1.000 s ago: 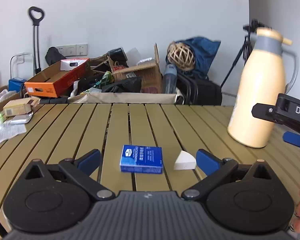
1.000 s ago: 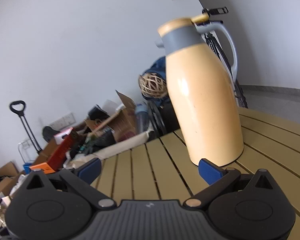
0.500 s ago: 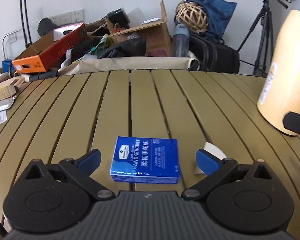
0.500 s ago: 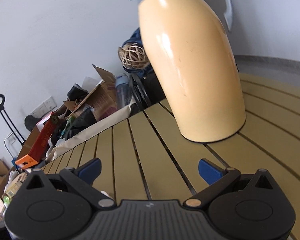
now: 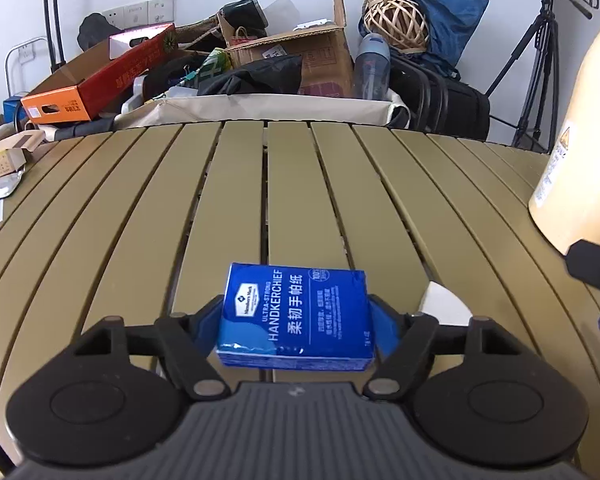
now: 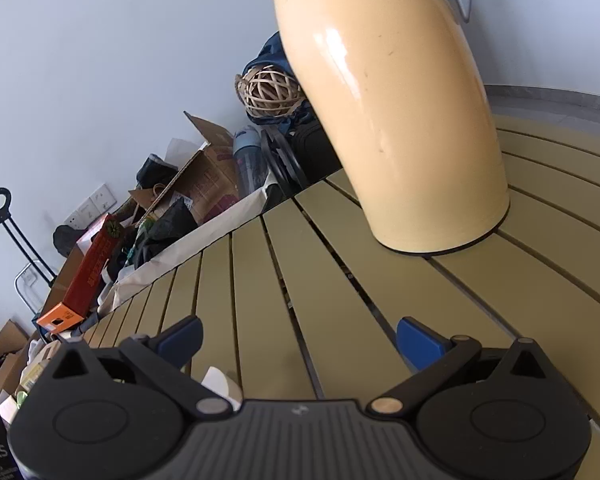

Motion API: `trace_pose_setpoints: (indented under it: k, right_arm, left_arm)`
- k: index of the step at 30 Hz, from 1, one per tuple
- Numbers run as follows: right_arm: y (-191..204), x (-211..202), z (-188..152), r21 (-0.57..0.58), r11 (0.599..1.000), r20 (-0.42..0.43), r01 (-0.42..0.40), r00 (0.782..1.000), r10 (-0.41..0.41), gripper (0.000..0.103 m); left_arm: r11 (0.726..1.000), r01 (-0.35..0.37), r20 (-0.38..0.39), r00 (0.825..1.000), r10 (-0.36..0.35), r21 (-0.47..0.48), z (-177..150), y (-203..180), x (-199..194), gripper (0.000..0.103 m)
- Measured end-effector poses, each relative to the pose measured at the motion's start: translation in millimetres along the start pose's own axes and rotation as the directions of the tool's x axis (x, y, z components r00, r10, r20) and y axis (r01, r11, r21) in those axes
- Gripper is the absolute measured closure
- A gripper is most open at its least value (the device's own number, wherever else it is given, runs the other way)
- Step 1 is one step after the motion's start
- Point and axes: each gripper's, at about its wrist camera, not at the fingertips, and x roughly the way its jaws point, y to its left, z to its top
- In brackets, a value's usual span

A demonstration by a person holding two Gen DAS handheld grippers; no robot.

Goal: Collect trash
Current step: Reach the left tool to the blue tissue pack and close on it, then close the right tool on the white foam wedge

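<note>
Occlusions and cut-offs
Thermos (image 6: 388, 112) top cropped; white scrap (image 5: 444, 300) partly behind left gripper (image 5: 296, 316); pack's (image 5: 296, 312) small print unreadable.

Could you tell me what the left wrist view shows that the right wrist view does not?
Only the left wrist view shows the blue handkerchief pack between the fingers of the left tool, whose jaws have just been closing, both pads against its sides. It also shows a tripod.

Only the right wrist view shows the right tool open, with nothing between its fingers, and the base of the cream jug on the slats.

Both show the slatted table, the jug, the white scrap, the wicker ball and the orange box.
</note>
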Motion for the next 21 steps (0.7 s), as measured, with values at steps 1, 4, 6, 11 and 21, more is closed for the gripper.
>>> trace_pose_setpoints:
  k: [1,4,6,11,21]
  right_arm:
    - [0.7,0.6,-0.4,0.000,1.000,-0.001,0.000,1.000,0.000,0.000]
    - [3.4,1.8,-0.9,-0.004,1.000,-0.006,-0.003,1.000,0.003,0.000]
    - [6.5,2.4,-1.3,-0.010,1.000,-0.009,-0.005,1.000,0.005,0.000]
    - [24.9,6.6,-5.8,-0.079,0.997,-0.018,-0.005,1.000,0.003,0.000]
    - [90.4,18.9,-35.2,-0.358,0.933,-0.058,-0.016,0.998,-0.005,0.009]
  left_arm:
    - [1.000,-0.002,0.005,1.000,0.002,0.000,-1.0,0.4,-0.9,0.029]
    - [1.000,-0.001,0.027,1.000,0.001,-0.002,-3.3,3.8,-5.1,0.029]
    - [1.000,0.006,0.038,0.999,-0.006,-0.006,-4.2,8.8,-10.2,0.029]
    - [0.999,0.028,0.082,0.996,-0.025,-0.037,-7.8,35.4,-39.1,0.029]
    - [0.991,0.053,0.182,0.983,-0.030,-0.125,-35.8,106.0,-104.8,0.029]
